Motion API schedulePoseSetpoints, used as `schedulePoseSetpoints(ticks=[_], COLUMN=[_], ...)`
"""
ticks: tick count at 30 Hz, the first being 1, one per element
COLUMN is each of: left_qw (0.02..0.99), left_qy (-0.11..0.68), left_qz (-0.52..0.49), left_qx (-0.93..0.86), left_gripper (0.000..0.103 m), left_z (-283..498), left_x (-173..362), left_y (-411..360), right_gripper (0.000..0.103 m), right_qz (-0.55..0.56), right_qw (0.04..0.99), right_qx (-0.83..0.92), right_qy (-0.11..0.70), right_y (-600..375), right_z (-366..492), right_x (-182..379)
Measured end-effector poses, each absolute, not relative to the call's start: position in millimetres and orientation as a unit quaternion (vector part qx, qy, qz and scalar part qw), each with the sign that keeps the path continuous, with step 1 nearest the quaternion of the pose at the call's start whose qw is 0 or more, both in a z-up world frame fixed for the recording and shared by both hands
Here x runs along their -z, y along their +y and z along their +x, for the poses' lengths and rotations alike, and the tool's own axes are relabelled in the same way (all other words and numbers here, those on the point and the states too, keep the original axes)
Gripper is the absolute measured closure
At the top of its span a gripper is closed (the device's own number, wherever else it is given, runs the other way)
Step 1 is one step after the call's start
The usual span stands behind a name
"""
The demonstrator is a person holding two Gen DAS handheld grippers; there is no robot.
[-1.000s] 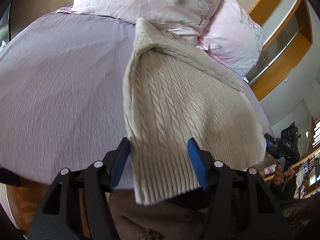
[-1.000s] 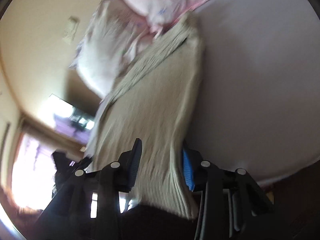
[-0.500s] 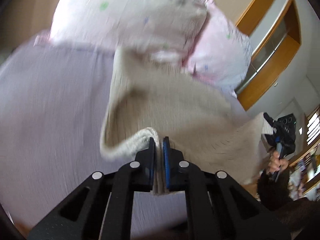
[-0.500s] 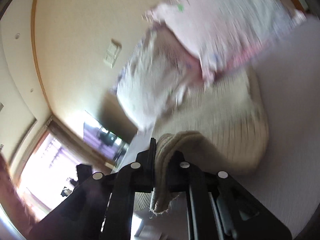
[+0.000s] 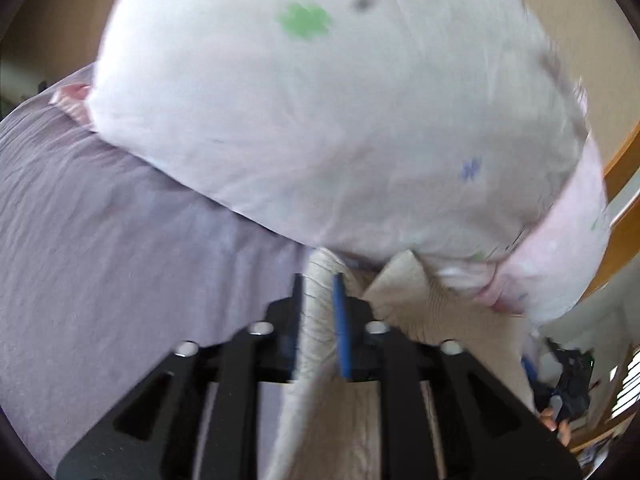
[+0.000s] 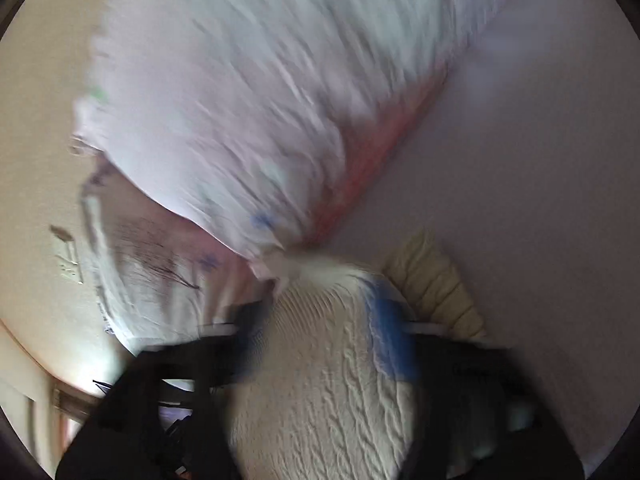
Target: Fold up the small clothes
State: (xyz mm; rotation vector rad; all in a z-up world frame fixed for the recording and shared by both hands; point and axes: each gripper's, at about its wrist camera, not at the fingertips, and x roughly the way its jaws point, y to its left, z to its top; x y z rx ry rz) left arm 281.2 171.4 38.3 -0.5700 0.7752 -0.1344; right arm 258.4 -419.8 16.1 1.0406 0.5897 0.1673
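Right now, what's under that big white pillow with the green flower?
Under the pillow lies the purple bedsheet. The far end of the cream sweater tucks beneath its lower edge, right where the left claw pinches the knit. How far the sweater goes under is covered.

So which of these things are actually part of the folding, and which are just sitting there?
Part of the job:
- cream knitted sweater, its hem carried up toward the pillows
- left tongs, shut on the knit
- right tongs, with the knit between them; blur hides the grip

Just lying about:
- white floral pillow
- pink pillow
- lilac bedsheet
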Motion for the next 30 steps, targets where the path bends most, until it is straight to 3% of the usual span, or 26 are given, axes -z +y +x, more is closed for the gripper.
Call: schedulePoseSetpoints(ticks=[1,5,10,17,18,19,20,22,27,30], left_qw=[0.880,0.852,0.829,0.830,0.831,0.832,0.830,0.807,0.766,0.782], left_qy=[0.374,0.403,0.442,0.461,0.457,0.455,0.455,0.459,0.416,0.376], left_qz=[-0.283,-0.311,-0.311,-0.294,-0.298,-0.302,-0.313,-0.358,-0.466,-0.460], left_qx=[0.072,0.120,0.142,0.112,0.104,0.094,0.081,0.094,0.154,0.190], left_gripper=[0.061,0.047,0.039,0.037,0.038,0.046,0.063,0.080,0.086,0.087], left_z=[275.5,243.0,216.6,202.1,202.3,201.9,201.4,205.6,204.2,207.1], left_x=[-38.7,-32.7,-14.1,-3.4,-3.1,-2.4,-0.5,8.8,9.0,-20.4], left_y=[176.9,184.7,166.2,133.6,132.1,131.3,134.2,138.2,153.3,140.7], right_gripper=[0.001,0.001,0.001,0.001,0.001,0.001,0.001,0.001,0.001,0.001], right_qz=[0.478,0.411,0.373,0.355,0.356,0.359,0.361,0.368,0.380,0.389], right_qw=[0.842,0.883,0.895,0.901,0.900,0.898,0.897,0.895,0.893,0.891], right_qx=[-0.086,-0.106,-0.111,-0.120,-0.122,-0.124,-0.126,-0.130,-0.135,-0.139], right_qy=[0.236,0.200,0.216,0.220,0.221,0.222,0.222,0.219,0.199,0.189], right_y=[-420.9,-408.8,-394.2,-385.5,-385.2,-385.3,-385.7,-388.1,-394.7,-398.9], right_z=[240.2,214.4,219.0,224.0,224.6,224.8,224.7,222.3,214.8,211.5], right_x=[-26.8,-38.7,-36.2,-31.0,-31.0,-30.7,-30.7,-31.5,-36.2,-39.6])
